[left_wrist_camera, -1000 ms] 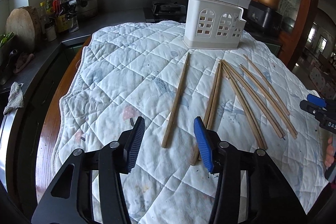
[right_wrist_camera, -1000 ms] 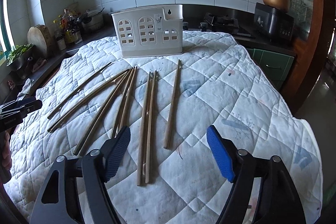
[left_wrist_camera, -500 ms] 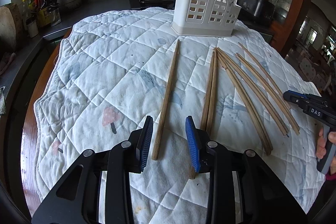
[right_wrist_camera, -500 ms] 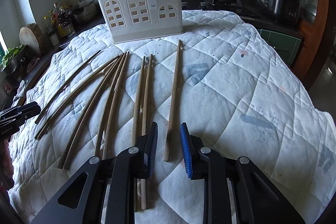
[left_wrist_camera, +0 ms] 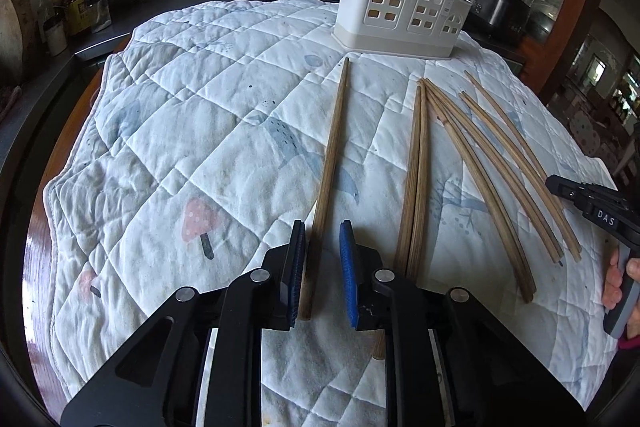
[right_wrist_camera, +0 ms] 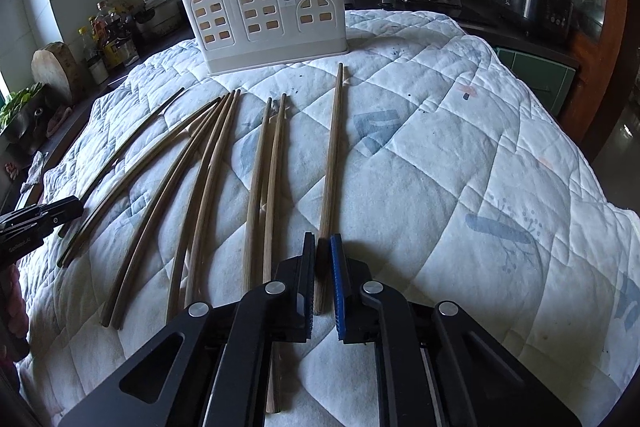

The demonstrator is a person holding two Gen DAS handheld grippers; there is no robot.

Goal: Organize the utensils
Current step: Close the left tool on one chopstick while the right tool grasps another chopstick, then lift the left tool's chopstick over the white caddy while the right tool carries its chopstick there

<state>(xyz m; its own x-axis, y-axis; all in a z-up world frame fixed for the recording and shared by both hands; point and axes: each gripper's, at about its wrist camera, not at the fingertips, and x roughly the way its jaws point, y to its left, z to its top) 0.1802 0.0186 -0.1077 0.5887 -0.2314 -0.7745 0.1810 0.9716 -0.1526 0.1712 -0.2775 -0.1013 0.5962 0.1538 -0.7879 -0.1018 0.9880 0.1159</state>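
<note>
Wooden leftmost chopstick [left_wrist_camera: 328, 163] straddled narrowly, ungripped, by left gripper [left_wrist_camera: 322, 239] near quilt's [left_wrist_camera: 180, 147] near edge | rightmost chopstick [right_wrist_camera: 331, 155] pinched by right gripper [right_wrist_camera: 322, 247] | "DAS" lettering [left_wrist_camera: 605, 215] read on right gripper | white holder [right_wrist_camera: 264, 19] at far edge

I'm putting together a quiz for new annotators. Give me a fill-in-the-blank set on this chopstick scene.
1. The utensil holder stands ___ on the quilt.
2. The right gripper has one ___ between its fingers.
3. Its finger pads are coloured ___.
Missing words: upright; chopstick; blue.
</note>
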